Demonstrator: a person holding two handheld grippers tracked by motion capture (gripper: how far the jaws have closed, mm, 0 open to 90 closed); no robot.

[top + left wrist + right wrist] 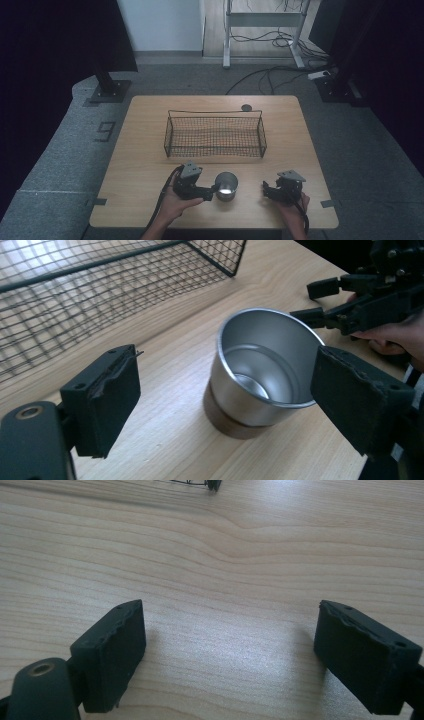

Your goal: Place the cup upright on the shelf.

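Left gripper [212, 189], near edge at 6 o'clock of the table [145, 165], pointed toward 3 o'clock at the metal cup [226, 186]. In the left gripper view its jaws stood apart, cup [262, 375] ahead between them, the right-hand pad just in front of the rim; pads not pressing on it, so no grip yet. Cup upright, empty, standing on the wood between both grippers, nearer the left one. Right gripper [265, 189] at 4 o'clock of the cup, well apart from it, jaws spread wide over bare wood in the right gripper view [230, 650], holding nothing. Farther out at 12 o'clock, wire basket [215, 134] sat mid-table, empty. Small dark disc [246, 107] beyond it near the far edge. Judged: early stage. Cup not grasped, not lifted; closing on it and likely the move to the basket all left.
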